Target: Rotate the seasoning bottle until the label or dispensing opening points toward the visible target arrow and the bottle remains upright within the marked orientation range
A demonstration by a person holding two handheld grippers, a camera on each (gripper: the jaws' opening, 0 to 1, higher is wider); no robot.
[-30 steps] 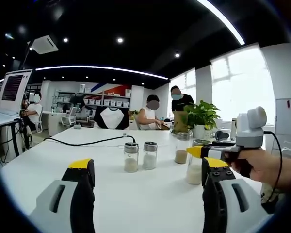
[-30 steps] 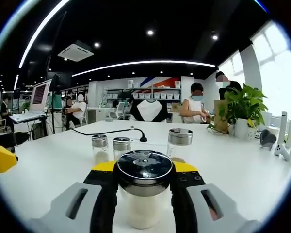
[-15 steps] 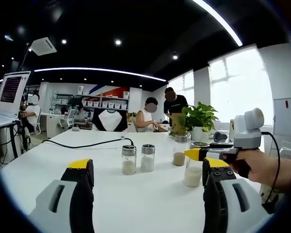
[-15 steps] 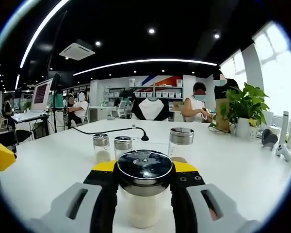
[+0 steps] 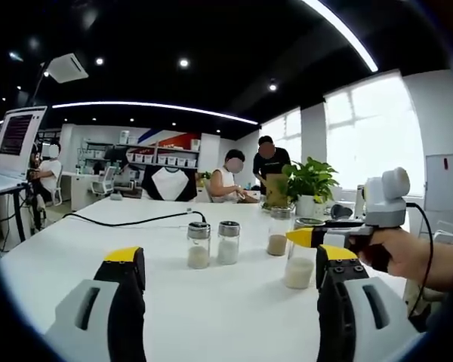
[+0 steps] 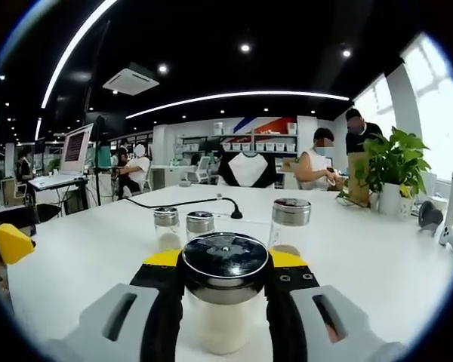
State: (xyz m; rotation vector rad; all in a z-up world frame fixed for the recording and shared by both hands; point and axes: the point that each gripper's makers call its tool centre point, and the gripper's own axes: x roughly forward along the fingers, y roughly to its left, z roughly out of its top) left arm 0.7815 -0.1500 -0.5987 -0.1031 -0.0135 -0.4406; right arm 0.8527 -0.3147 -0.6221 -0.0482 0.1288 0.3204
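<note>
The seasoning bottle is clear glass with white powder and a dark shiny lid. It stands upright between the yellow-tipped jaws of my right gripper, which is shut on it just under the lid. In the left gripper view the same bottle sits at the right over the white table, with the right gripper and a hand reaching in from the right. My left gripper is open with nothing between its jaws. Its yellow tip shows at the left edge of the right gripper view.
Two small shakers and a taller jar with brown powder stand in a row behind the held bottle. A black cable runs across the far table. A potted plant and seated people are at the far end.
The background in the right gripper view has slid a little to the right while the bottle stays clamped. The left gripper stays open and almost still.
</note>
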